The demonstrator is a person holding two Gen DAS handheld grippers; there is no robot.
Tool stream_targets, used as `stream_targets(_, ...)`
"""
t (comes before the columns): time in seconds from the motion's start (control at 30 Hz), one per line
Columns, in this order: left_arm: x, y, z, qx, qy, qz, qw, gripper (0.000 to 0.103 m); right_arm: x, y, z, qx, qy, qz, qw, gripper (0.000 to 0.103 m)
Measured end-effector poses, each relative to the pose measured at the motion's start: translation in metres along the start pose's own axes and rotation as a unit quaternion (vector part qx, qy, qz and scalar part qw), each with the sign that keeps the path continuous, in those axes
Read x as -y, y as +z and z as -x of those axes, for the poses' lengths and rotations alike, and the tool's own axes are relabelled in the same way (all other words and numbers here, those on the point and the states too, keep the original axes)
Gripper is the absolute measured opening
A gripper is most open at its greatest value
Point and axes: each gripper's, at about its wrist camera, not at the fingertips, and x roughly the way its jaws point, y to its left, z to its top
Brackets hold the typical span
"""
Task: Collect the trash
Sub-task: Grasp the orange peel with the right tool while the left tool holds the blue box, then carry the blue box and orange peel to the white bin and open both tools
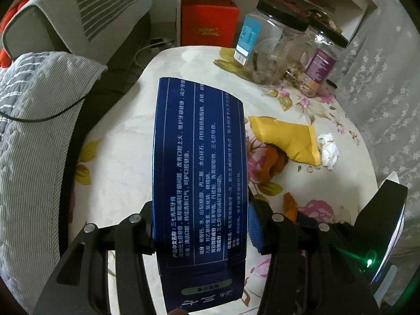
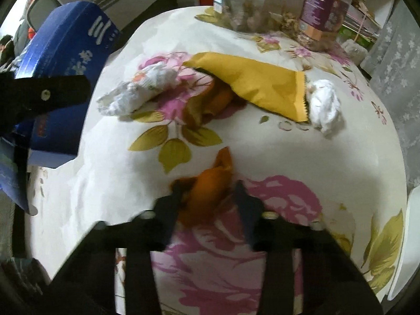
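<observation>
I have the blue box clamped in my left tool, lifted above the flowered surface. My right tool is closed on a piece of orange peel lying near the front edge. Further back lie a yellow packet, more peel beneath it, and two crumpled tissues. I judge this mid-collection: next, lift the peel clear without dropping it, then find the bin, which I can't see.
</observation>
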Motion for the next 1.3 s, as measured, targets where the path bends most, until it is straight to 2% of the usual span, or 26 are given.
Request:
stream_targets(0.13, -0.001, -0.002, 0.005, 0.006, 0.0, 0.003, 1.0, 0.051, -0.003, -0.007, 0.001, -0.003, -0.007, 0.006, 1.0, 0.017)
stream_targets(0.2, 0.002, -0.003, 0.009, 0.012, 0.001, 0.004, 0.9999, 0.051, 0.0, -0.006, 0.004, -0.004, -0.007, 0.006, 1.0, 0.016)
stream_targets(0.63, 0.034, -0.019, 0.044, 0.079, 0.025, -0.013, 0.9965, 0.051, 0.031, 0.008, 0.058, 0.099, -0.04, -0.015, 0.994, 0.015)
stream_targets(0.97, 0.055, -0.026, 0.046, 0.088, 0.035, -0.018, 0.9953, 0.051, 0.061, 0.004, 0.077, 0.123, -0.06, -0.031, 0.99, 0.015)
stream_targets(1.3, 0.084, -0.025, 0.047, 0.096, 0.027, -0.024, 0.9947, 0.051, 0.087, -0.004, 0.093, 0.139, -0.072, -0.046, 0.987, 0.015)
